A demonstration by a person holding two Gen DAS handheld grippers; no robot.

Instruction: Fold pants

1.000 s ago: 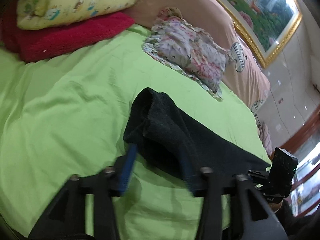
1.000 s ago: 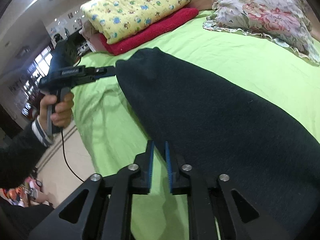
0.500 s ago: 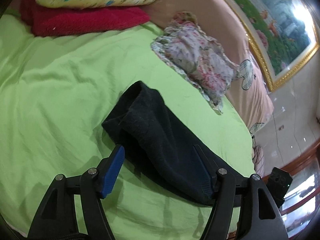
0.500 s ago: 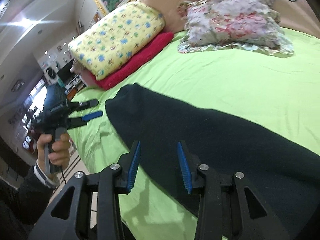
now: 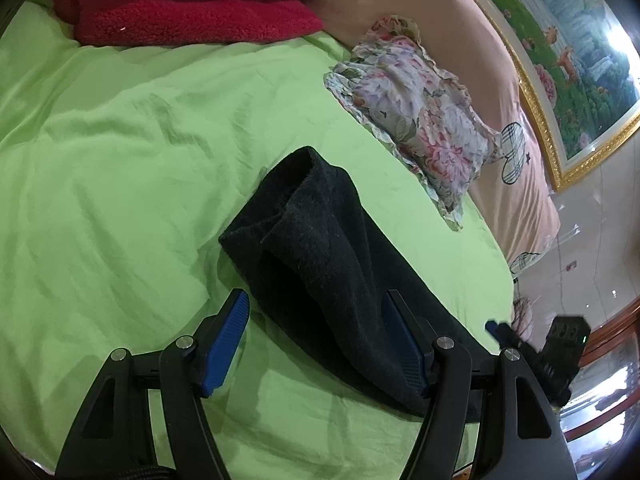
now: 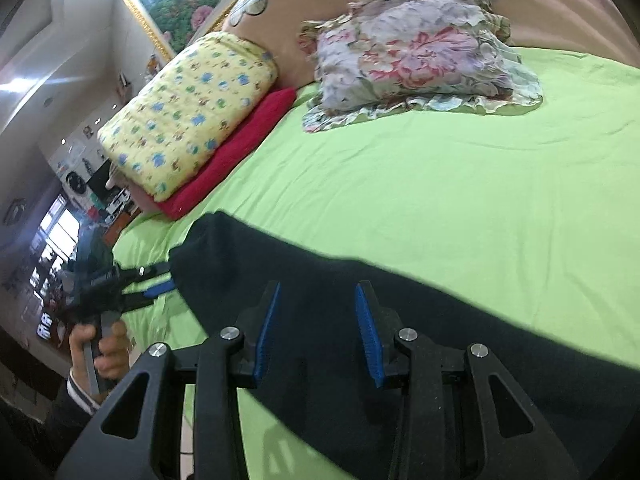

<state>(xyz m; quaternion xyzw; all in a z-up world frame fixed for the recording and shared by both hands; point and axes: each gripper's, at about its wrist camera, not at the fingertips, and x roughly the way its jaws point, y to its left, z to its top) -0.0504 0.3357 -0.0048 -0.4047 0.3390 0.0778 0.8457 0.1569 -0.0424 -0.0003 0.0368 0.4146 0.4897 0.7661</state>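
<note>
Pants (image 5: pixel 320 256), black, lie folded lengthwise on the green bed sheet (image 5: pixel 120 184). Left claw (image 5: pixel 316 340) and right claw (image 6: pixel 316 332) have just been opening; both stand spread over the pants, pinching nothing. No legible writing.

Green bed (image 5: pixel 120 168): dark pants (image 5: pixel 320 264) folded lengthwise (near front edge), floral pillow (image 5: pixel 416 120), red blanket (image 5: pixel 192 20).

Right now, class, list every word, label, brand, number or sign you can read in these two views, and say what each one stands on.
No text can be read in either view.
Pale lettering on the side of the left gripper, seen from the right wrist view: too blurred to read.
Glowing sign by the windows: too small and blurred to read.
Yellow quilt, floral pillow and framed picture: pictures only, no words.
</note>
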